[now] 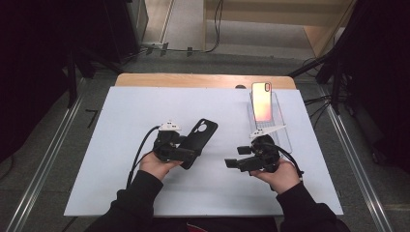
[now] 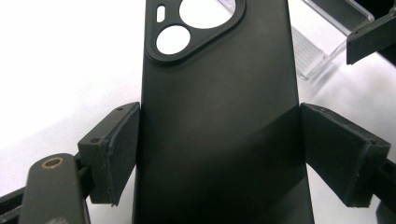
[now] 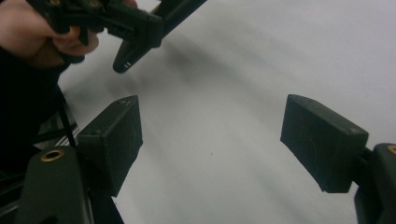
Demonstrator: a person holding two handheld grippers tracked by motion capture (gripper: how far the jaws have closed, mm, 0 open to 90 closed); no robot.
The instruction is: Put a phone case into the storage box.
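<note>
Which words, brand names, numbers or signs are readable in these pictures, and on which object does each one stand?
There are none to read.
Black phone case in the left gripper: plain back, no print.
Phone on the clear stand: glowing, no writing to be made out.
Right gripper: no label.

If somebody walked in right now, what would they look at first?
Probably the black phone case, clamped by its two long edges in the left gripper above the white table. Next, the phone glowing pink and orange, propped on a clear stand at the far right of the table. The right gripper is open with nothing between its jaws, pointing toward the case.
</note>
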